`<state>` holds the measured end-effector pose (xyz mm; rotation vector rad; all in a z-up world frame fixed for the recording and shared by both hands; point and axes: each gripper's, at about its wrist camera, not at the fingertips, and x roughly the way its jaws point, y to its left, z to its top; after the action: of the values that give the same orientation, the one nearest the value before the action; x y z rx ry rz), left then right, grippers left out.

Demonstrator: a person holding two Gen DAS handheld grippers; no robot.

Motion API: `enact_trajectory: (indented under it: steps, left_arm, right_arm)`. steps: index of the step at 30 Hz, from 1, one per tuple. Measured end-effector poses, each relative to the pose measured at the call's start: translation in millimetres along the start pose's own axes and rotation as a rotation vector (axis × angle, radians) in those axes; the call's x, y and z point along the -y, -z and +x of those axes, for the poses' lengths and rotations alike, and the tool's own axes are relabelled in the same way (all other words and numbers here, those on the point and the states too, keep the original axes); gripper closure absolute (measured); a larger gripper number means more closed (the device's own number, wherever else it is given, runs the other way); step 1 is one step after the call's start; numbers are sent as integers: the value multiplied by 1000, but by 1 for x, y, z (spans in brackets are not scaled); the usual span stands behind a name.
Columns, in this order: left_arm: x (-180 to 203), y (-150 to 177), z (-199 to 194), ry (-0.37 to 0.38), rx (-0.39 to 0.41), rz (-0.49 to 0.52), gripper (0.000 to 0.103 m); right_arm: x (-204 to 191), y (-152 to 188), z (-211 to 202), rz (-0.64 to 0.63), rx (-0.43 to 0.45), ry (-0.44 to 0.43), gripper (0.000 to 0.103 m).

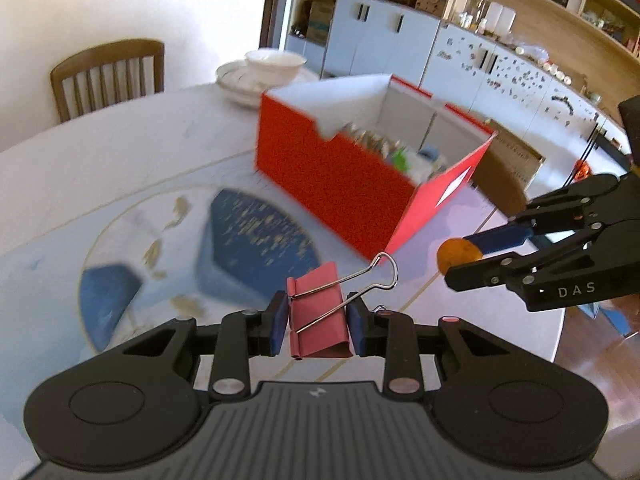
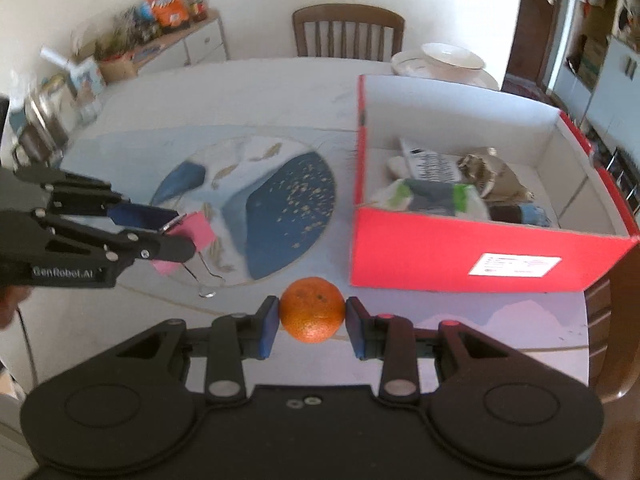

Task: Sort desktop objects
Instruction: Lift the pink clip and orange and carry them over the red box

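My left gripper point(image 1: 318, 322) is shut on a pink binder clip point(image 1: 318, 320) with silver wire handles and holds it above the table. It also shows in the right wrist view point(image 2: 188, 232), at the left. My right gripper point(image 2: 312, 318) is shut on an orange point(image 2: 312, 309), held above the table's near edge. It also shows in the left wrist view point(image 1: 466, 258), at the right. A red open box point(image 2: 472, 256) stands on the table's right side, holding several items; it also shows in the left wrist view point(image 1: 332, 184).
The round white table point(image 2: 240, 92) has a blue and gold pattern point(image 2: 288, 208) at its middle. Stacked white dishes point(image 2: 440, 60) sit behind the box. A wooden chair point(image 2: 348, 28) stands at the far side. Cabinets point(image 1: 500, 64) line the wall.
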<state>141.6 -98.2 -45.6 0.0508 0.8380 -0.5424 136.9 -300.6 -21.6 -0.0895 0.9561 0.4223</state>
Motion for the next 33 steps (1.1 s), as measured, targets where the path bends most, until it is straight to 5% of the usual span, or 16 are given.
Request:
enact_trajectory:
  steps: [20, 33]
  left_arm:
    - [72, -88, 21, 1, 110, 98, 73]
    - [83, -142, 76, -49, 83, 149, 73]
  right_arm:
    - [94, -34, -36, -39, 127, 85, 68]
    - [143, -62, -14, -26, 129, 119, 68]
